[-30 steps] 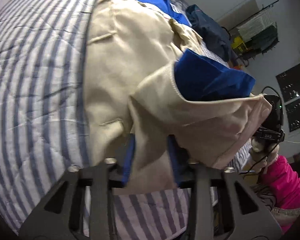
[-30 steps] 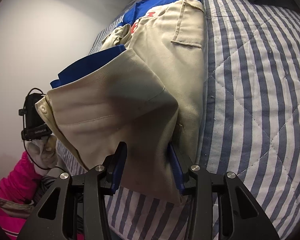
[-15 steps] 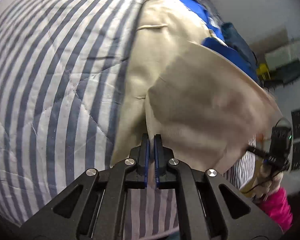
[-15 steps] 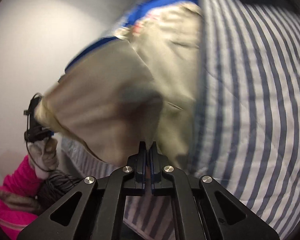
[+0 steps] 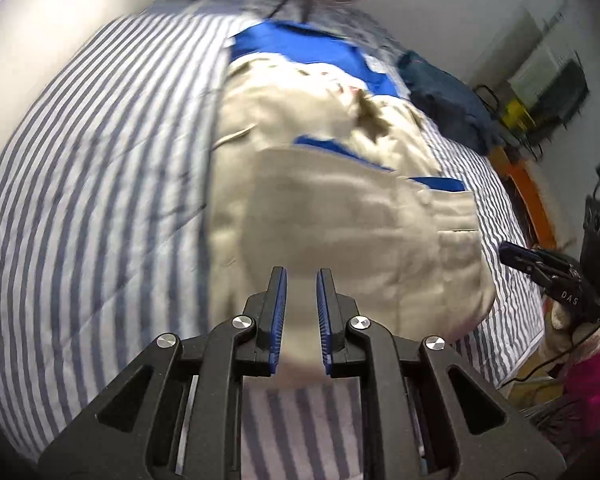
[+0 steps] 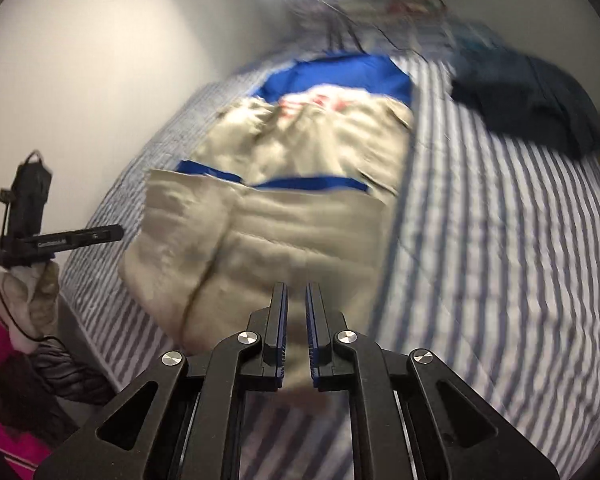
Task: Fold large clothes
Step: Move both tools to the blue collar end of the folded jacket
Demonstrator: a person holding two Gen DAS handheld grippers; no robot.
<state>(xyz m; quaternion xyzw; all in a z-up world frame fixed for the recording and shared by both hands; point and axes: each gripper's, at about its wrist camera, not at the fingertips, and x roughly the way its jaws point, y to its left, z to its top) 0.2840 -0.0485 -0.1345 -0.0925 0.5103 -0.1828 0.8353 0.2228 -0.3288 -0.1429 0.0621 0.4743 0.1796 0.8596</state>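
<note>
The beige-and-blue garment (image 5: 340,208) lies on the striped quilt (image 5: 100,200) straight ahead of both claws, its lower part already doubled up over its middle so that a blue strip of lining shows along the folded edge. Its long axis runs away from the fingers, from the folded beige end nearest them to the blue collar end farthest off. The left gripper (image 5: 301,280) has its jaws parted by a narrow gap; beige cloth shows through that gap, but the blurred picture does not settle whether the pads pinch it or merely hang over it. The right gripper (image 6: 296,292) stands likewise, jaws slightly apart above the near beige edge (image 6: 260,248), nothing clearly clamped. Both claws sit at the same near end, the left toward the garment's left side and the right toward its right, so neither is plainly closer to the work. Judging by this layout, the next fold would probably carry the near end forward along that axis, toward the collar. A dark bundle of clothing (image 6: 528,96) rests beyond, ahead and to the right.
</note>
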